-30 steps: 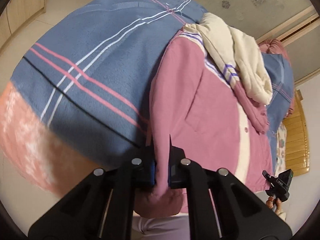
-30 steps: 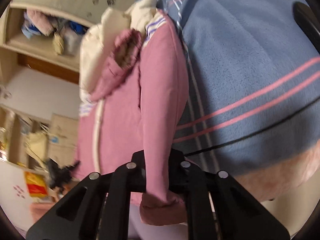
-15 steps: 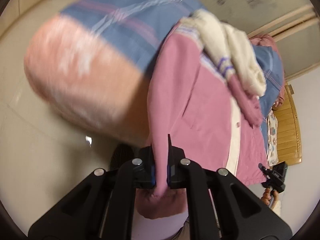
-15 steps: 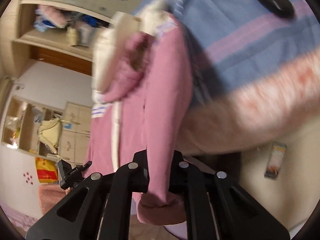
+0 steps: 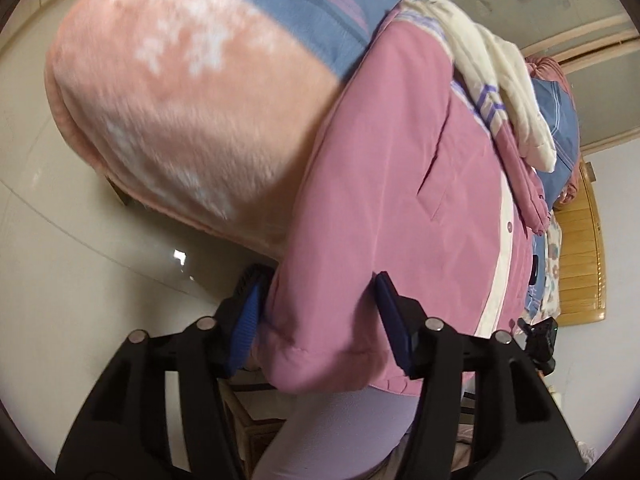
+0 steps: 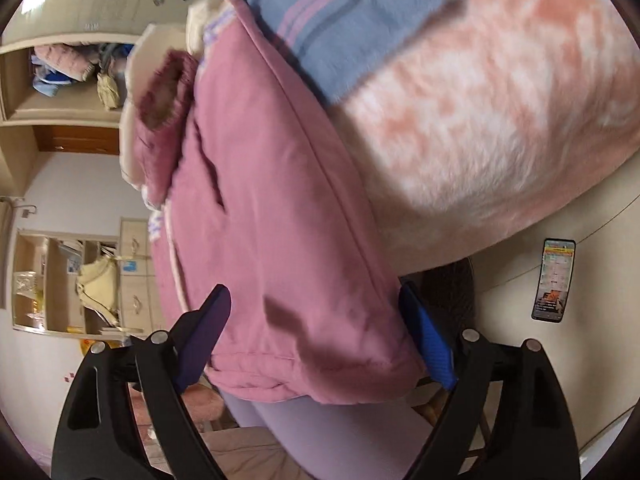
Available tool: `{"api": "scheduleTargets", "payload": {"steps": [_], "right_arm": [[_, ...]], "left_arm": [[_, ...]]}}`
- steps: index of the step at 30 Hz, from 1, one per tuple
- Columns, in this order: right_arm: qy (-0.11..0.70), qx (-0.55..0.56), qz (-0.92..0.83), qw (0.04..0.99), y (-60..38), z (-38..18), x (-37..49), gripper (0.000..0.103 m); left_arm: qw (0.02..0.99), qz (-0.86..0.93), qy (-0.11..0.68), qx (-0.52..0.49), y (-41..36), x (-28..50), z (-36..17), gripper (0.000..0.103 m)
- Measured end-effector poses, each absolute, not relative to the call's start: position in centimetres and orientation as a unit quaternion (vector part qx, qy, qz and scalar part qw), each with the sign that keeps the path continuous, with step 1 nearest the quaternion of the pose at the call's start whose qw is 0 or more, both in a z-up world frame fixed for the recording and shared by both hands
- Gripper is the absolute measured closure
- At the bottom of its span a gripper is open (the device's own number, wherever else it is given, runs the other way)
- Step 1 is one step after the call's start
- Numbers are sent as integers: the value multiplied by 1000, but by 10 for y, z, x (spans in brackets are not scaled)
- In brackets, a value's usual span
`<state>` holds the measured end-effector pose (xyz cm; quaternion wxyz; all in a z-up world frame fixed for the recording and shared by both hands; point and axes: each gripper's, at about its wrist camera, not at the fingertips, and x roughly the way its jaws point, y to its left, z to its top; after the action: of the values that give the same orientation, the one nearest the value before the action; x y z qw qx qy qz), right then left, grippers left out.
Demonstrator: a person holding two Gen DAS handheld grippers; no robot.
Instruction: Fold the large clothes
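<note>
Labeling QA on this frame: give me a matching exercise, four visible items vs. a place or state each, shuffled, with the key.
Column 1:
1. pink jacket
2. left claw
3. phone
4. cream hood

Column 2:
A. lying flat on the pale floor, screen lit
B. open, blue pads on either side of the hem
C. bunched at the jacket's far end
D. draped over the bed edge, hem hanging toward the cameras

The right claw is also open around the hem.

Pairs: 1-D, 2-B, 3-A, 4-C
</note>
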<state>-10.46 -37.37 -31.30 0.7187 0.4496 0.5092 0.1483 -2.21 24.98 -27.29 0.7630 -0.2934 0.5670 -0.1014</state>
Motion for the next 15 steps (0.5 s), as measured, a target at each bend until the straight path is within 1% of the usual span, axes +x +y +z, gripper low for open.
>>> {"api": "scheduleTargets", "payload": {"steps": [1, 2, 3, 4, 7, 10, 13, 15], "right_arm": [[510, 442, 155, 721, -370, -311, -105, 74], [505, 453, 176, 714, -369, -307, -107, 77], [496, 461, 191, 711, -370, -300, -112, 87], [482, 466, 213, 711, -369, -288, -113, 91], [423, 466, 265, 731, -372, -232, -110, 93], [353, 454, 302, 760, -377, -163, -88, 94], [297, 463, 314, 774, -385, -105, -34, 94], [269, 483, 308, 774, -393, -83, 7, 94]], "left_arm": [[755, -116, 567, -307, 248, -24, -275, 84], [753, -125, 563, -318, 248, -25, -271, 90], [757, -126, 558, -315, 247, -28, -265, 92], [762, -134, 548, -318, 247, -29, -253, 93], [774, -182, 499, -345, 250, -29, -212, 94], [789, -218, 445, -364, 252, -8, -159, 95], [794, -241, 393, -395, 258, 43, -105, 95], [800, -240, 376, -402, 258, 85, -76, 94]]}}
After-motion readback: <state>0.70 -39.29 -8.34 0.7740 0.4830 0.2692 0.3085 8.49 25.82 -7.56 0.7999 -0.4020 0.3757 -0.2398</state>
